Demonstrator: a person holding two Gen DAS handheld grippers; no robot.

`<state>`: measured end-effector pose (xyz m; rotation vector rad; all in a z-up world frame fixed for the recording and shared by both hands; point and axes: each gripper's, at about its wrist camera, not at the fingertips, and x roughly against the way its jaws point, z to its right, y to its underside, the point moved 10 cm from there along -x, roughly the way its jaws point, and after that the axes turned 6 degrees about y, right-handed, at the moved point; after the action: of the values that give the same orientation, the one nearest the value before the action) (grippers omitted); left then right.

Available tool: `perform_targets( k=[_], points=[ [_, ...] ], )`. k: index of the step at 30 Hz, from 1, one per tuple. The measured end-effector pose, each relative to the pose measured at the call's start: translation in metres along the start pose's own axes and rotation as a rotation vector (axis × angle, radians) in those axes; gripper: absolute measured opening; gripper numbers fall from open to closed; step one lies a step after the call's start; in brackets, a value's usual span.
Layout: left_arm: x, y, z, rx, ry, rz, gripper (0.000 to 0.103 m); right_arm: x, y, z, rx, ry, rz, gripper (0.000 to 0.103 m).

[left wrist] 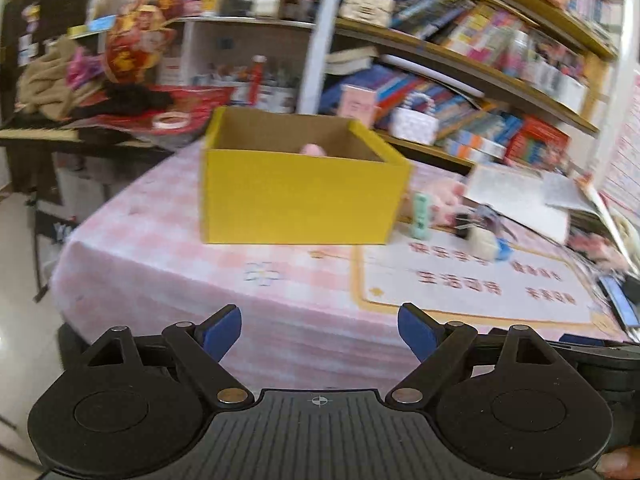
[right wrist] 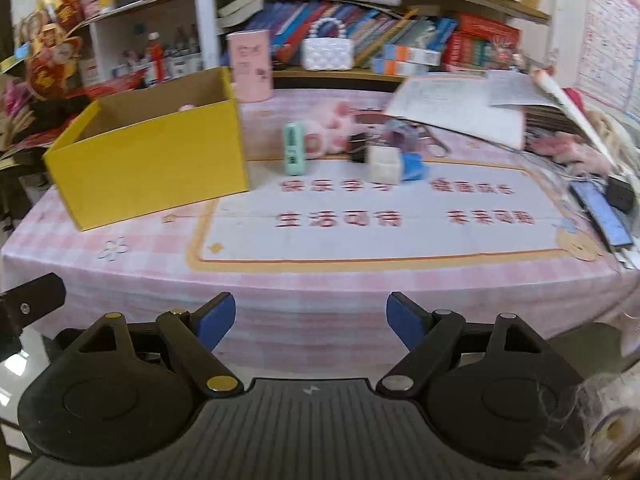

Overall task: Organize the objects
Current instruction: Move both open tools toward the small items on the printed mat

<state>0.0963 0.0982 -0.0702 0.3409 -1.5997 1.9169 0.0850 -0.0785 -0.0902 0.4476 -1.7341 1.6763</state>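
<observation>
The left gripper [left wrist: 319, 330] has its blue-padded jaws spread wide with nothing between them, hanging off the near edge of the surface [left wrist: 168, 280] draped in pink checked cloth. The right gripper [right wrist: 311, 322] is likewise agape and empty, short of the same edge. Beyond them lies a white printed mat with an orange border [right wrist: 380, 236]. At its far edge stand a mint-green rectangular stamp-like block [right wrist: 294, 148], a black binder clip [right wrist: 357, 148], a white cube [right wrist: 385, 164] and a small blue object [right wrist: 414, 166], close together, with a pink plush toy [right wrist: 332, 128] just behind. To their left sits an open yellow cardboard box [right wrist: 152, 164]; something pink shows inside.
</observation>
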Motion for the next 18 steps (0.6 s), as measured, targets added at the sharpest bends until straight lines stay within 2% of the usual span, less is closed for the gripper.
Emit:
perform_targets(
  k=[4,9,18],
  points=[
    [-0.012,-0.003,0.025,-0.036,0.059,-0.011,0.088,0.001,-0.001,0.026,-0.031,0.056,0.010,0.082],
    [-0.029,-0.006,0.050,-0.071,0.099,-0.026,0.088,-0.006,-0.004,0.052,-0.068,0.102,0.002,0.082],
    [-0.064,-0.018,0.071,-0.050,0.076,-0.049,0.088,-0.037,-0.025,0.074,-0.050,0.093,-0.009,0.082]
  ],
)
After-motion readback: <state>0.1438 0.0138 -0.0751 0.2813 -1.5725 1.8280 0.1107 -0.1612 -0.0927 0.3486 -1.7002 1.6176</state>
